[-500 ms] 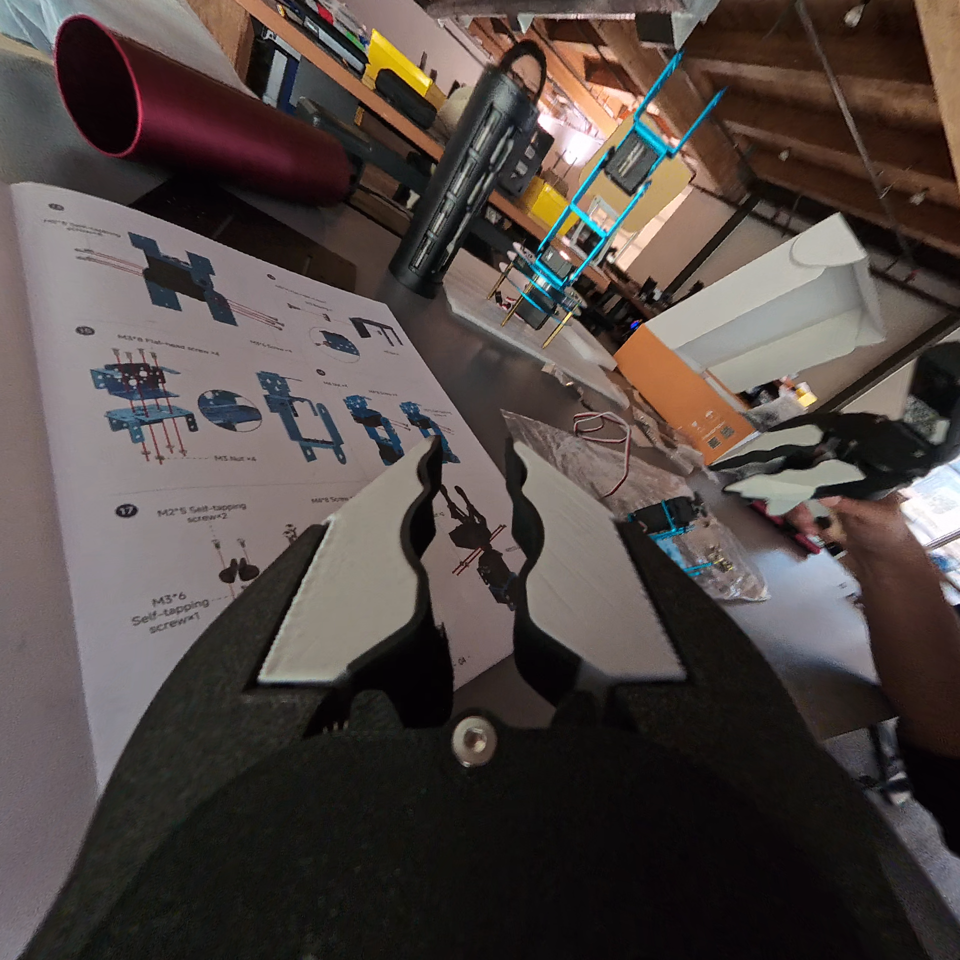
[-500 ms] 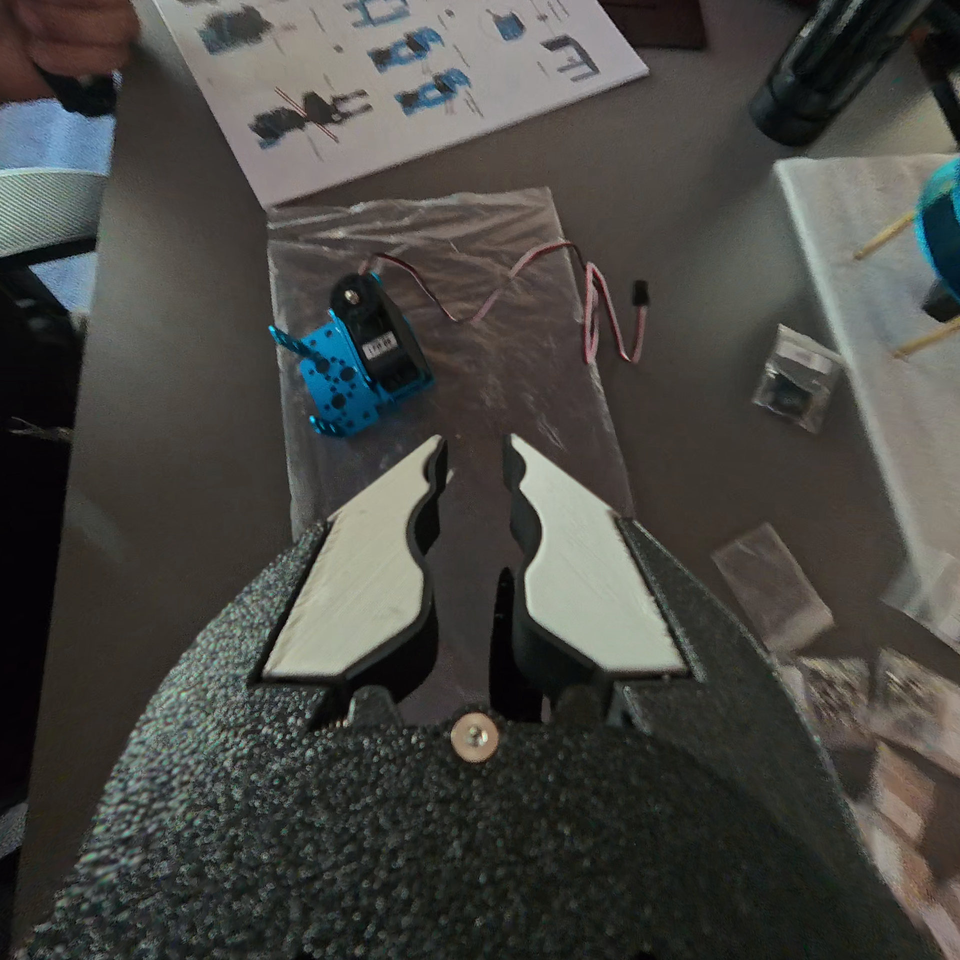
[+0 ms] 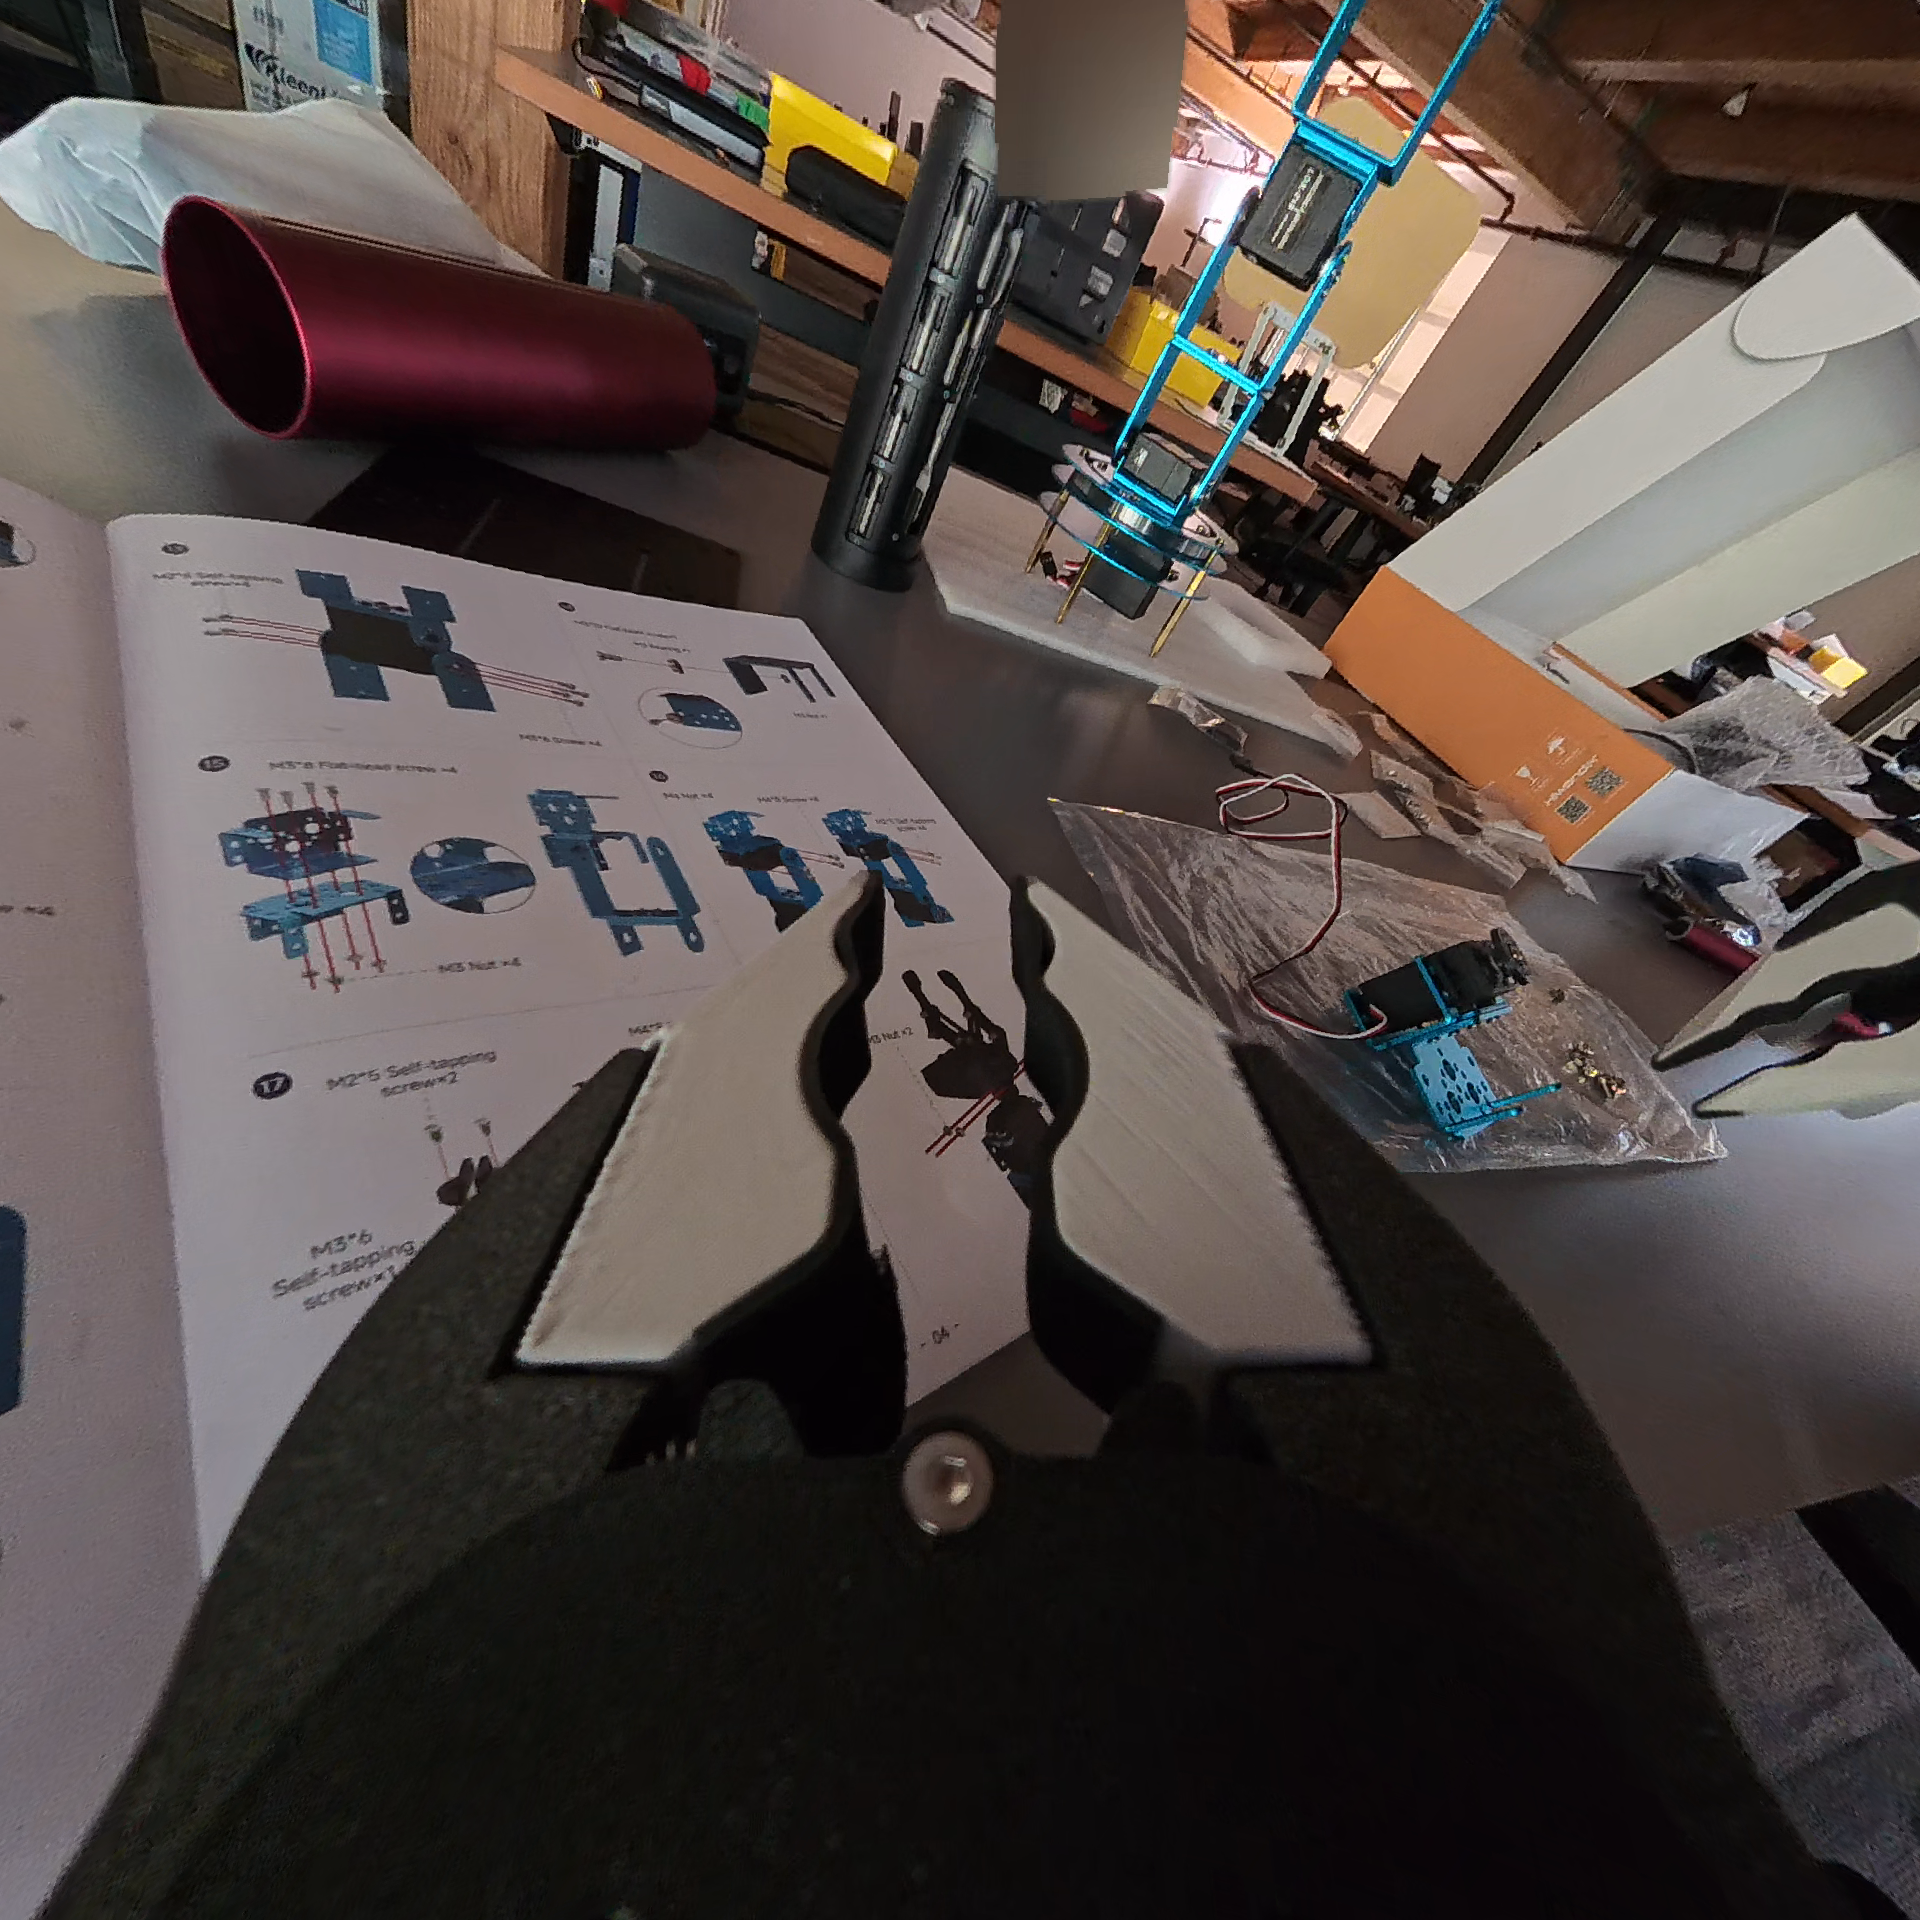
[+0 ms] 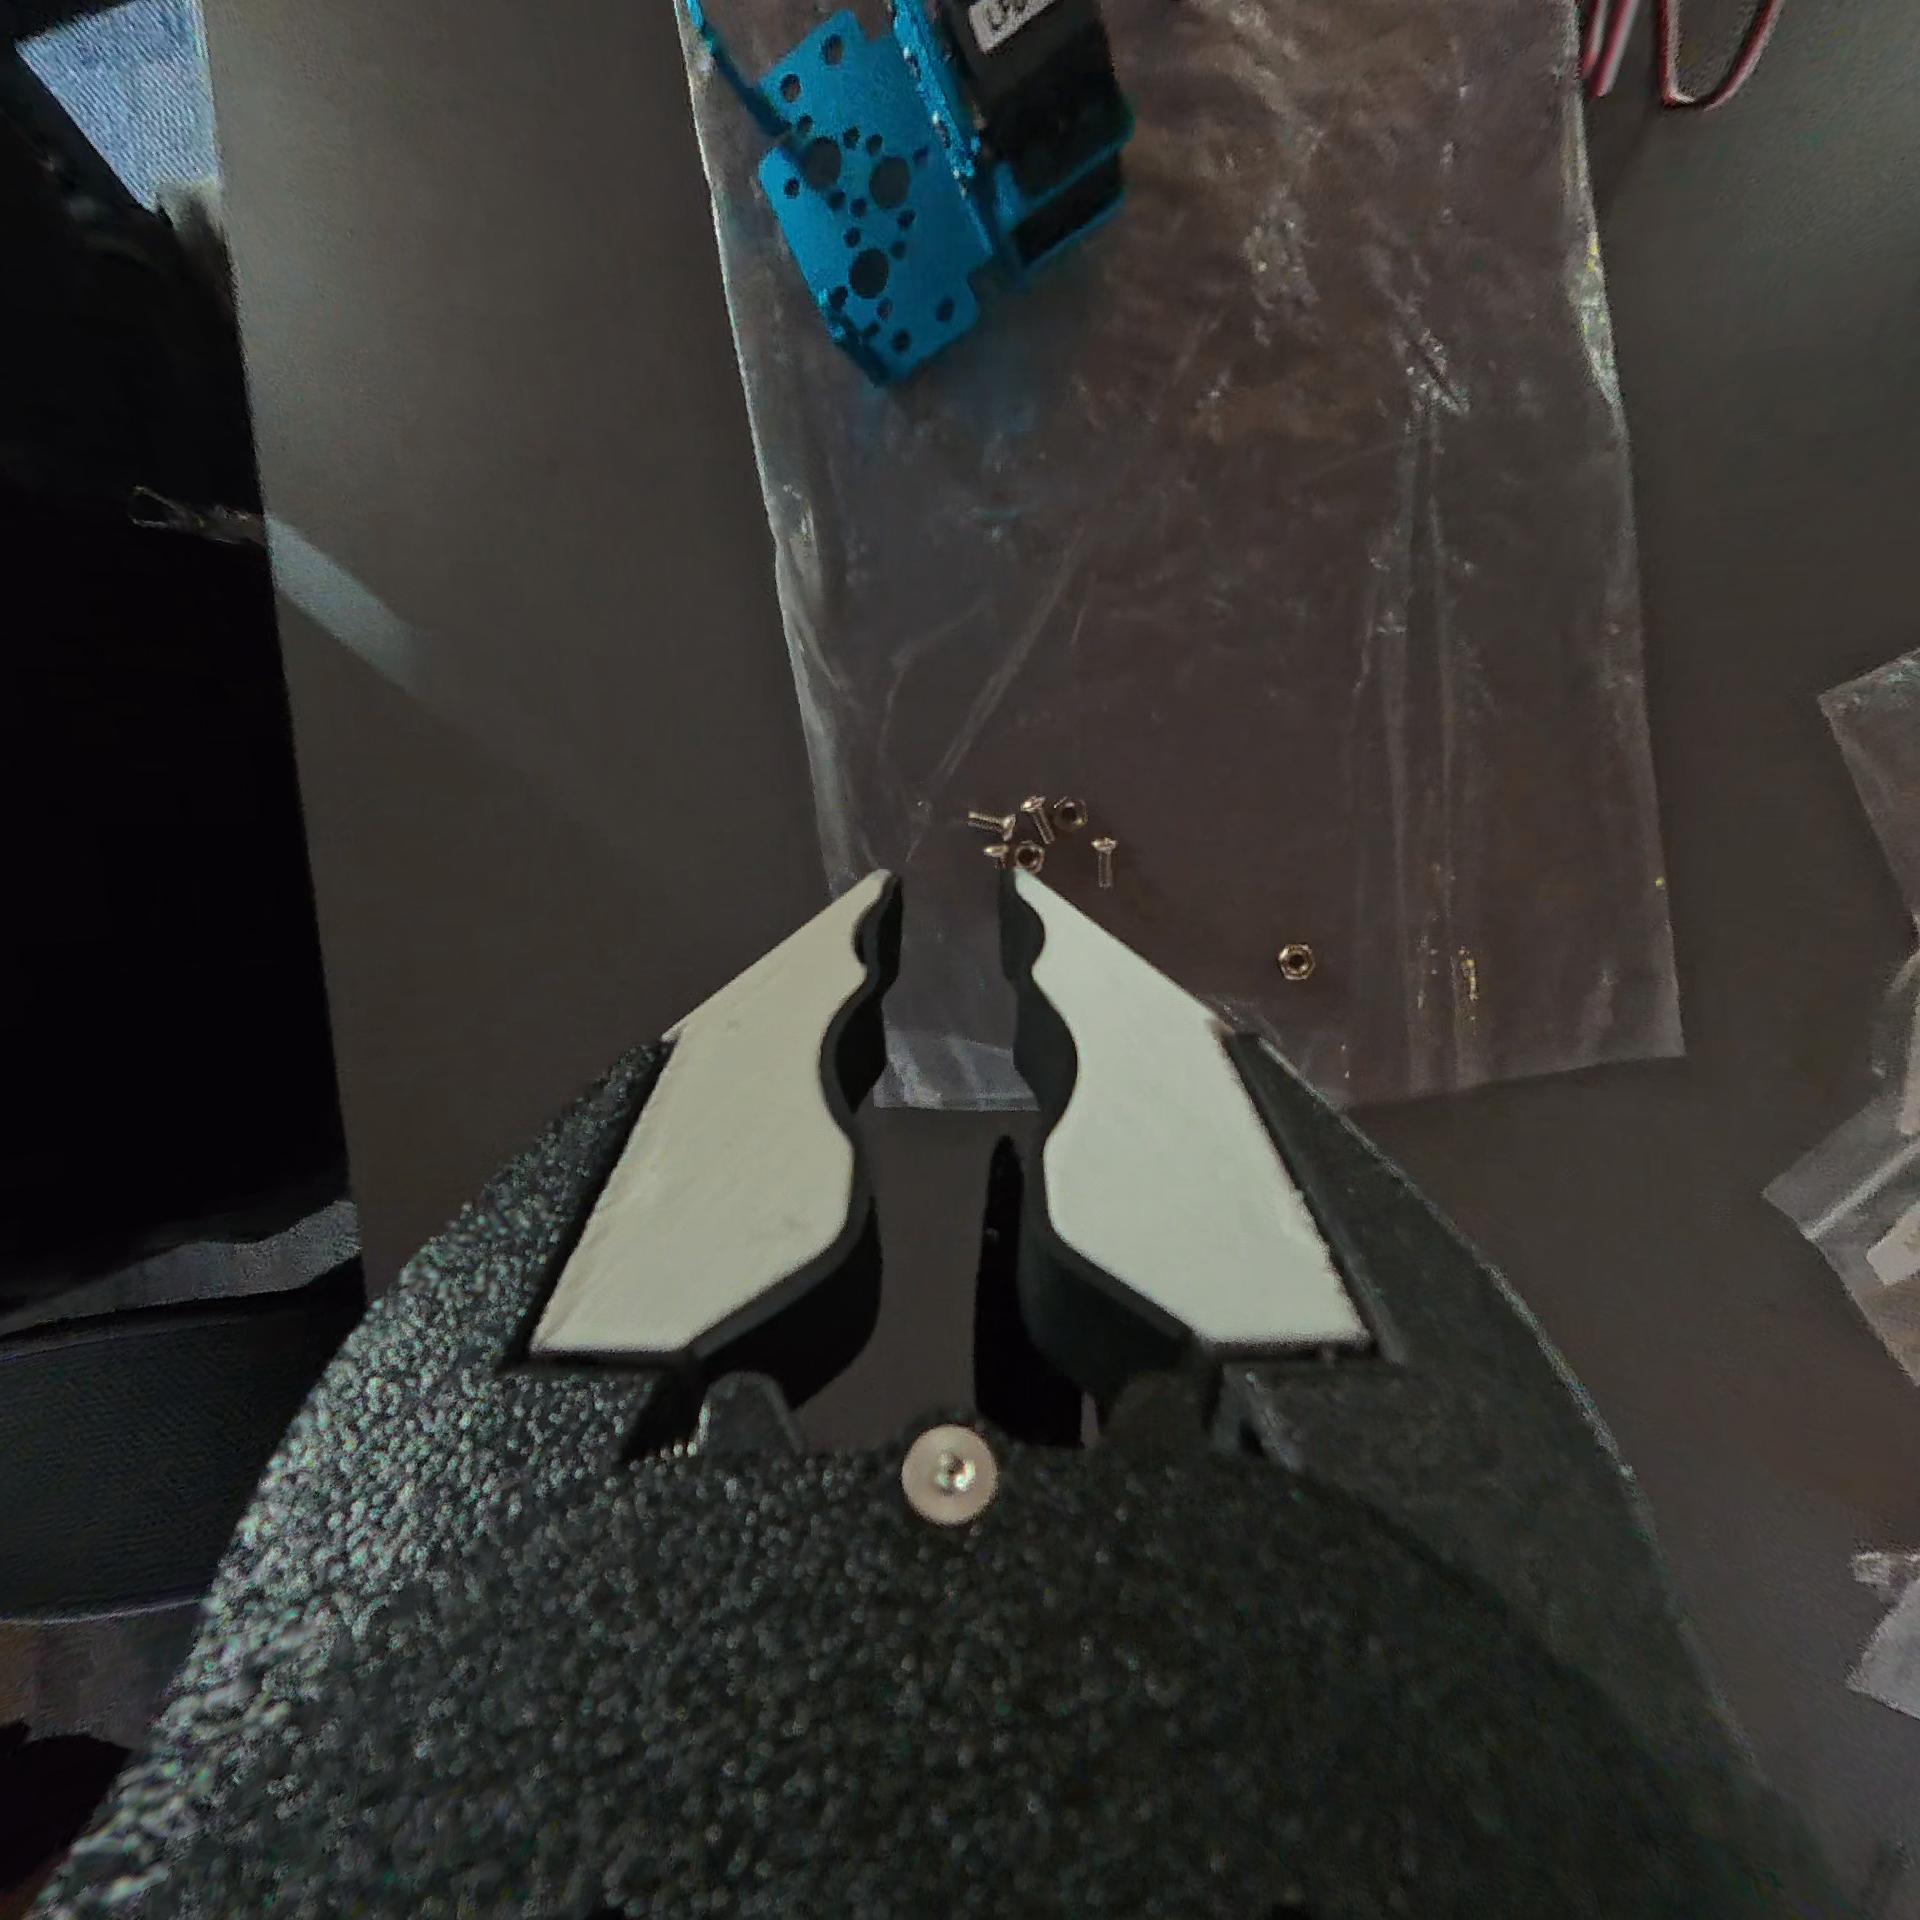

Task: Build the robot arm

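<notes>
Screws and nuts [image 4: 1034,831] lie in a small loose cluster on a clear plastic bag [image 4: 1299,582], just ahead of the right tongs [image 4: 948,881], which hover with their tips spread a little and nothing between them. One more nut [image 4: 1294,960] sits apart on the same bag, to the right of those tips. At the bag's far end stands a blue perforated bracket with a black servo [image 4: 940,197] fixed in it, its red, white and dark wire [image 3: 1283,842] trailing off over the grey surface [image 4: 540,644]. More small clear bags [image 4: 1870,1143] lie at the right edge of that view.

In the left wrist view the right tongs [image 3: 1688,1086] show at the right edge, low over the near end of the bag [image 3: 1195,914], by the bracket and servo [image 3: 1439,1023]. The left tongs [image 3: 948,885] are likewise slightly spread and empty, held above an open instruction booklet [image 3: 416,831] with blue assembly drawings. Beyond the booklet a dark red tube [image 3: 447,343] lies on its side, a black cylindrical bit holder [image 3: 914,364] stands upright, and a tall blue frame assembly [image 3: 1226,332] rises from a round base on a white foam sheet [image 3: 1236,644]. An open orange and white box [image 3: 1475,707] sits farther right.
</notes>
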